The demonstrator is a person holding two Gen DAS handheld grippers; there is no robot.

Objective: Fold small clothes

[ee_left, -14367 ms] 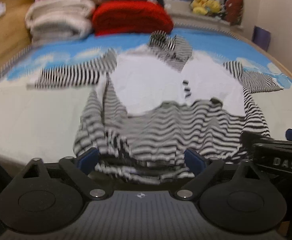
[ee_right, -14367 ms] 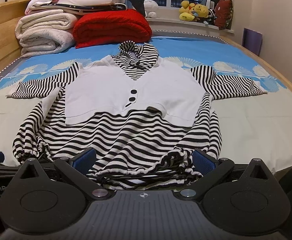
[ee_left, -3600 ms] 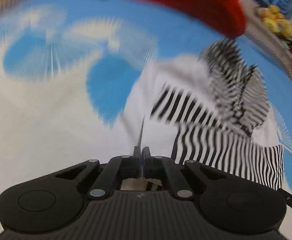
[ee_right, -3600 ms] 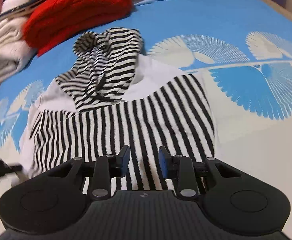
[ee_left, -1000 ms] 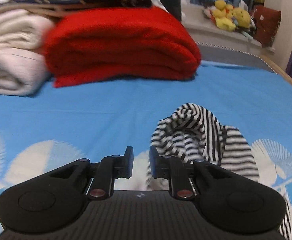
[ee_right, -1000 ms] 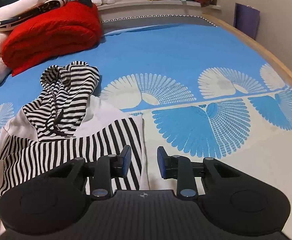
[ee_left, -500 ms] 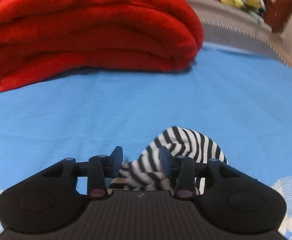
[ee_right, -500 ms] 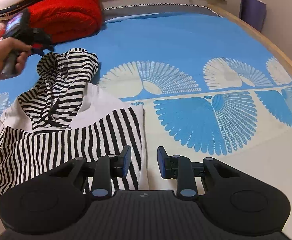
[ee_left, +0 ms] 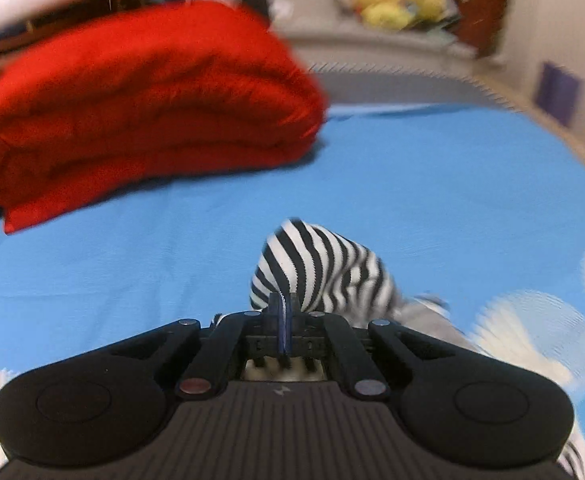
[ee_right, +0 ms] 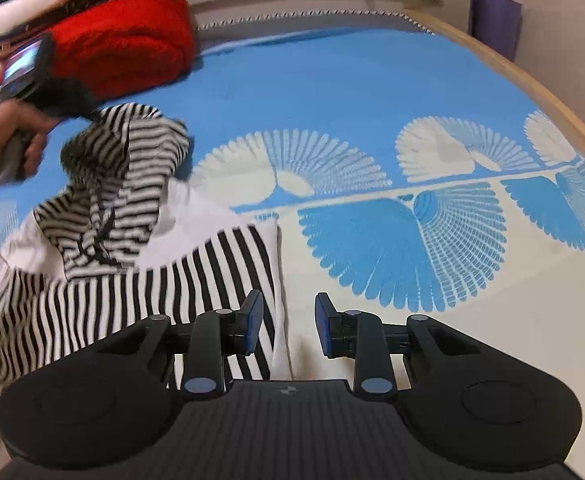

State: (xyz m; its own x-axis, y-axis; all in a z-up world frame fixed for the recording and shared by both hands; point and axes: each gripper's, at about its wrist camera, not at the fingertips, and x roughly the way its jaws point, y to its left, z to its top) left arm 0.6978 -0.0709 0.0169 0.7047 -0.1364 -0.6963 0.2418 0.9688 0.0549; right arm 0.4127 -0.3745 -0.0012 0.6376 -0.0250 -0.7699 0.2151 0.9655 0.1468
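Note:
A black-and-white striped hooded top (ee_right: 132,300) lies partly folded on the blue and cream bedsheet (ee_right: 372,92), sleeves folded across its white front. My left gripper (ee_left: 282,304) is shut on the edge of the striped hood (ee_left: 324,264), which stands pulled up off the sheet. The right wrist view shows a hand holding that left gripper (ee_right: 92,114) at the top of the raised hood (ee_right: 132,160). My right gripper (ee_right: 286,326) hovers open over the right edge of the folded top, with nothing between its fingers.
A folded red blanket (ee_left: 132,112) lies just beyond the hood, with white bedding stacked to its left. Plush toys (ee_left: 396,4) sit on the ledge behind. The wooden bed rim (ee_right: 532,84) curves along the right. Bare sheet spreads right of the garment.
The left gripper's jaws, apart around the hood half a second ago, have closed on it, and the hood has been lifted. The right gripper has stayed where it was.

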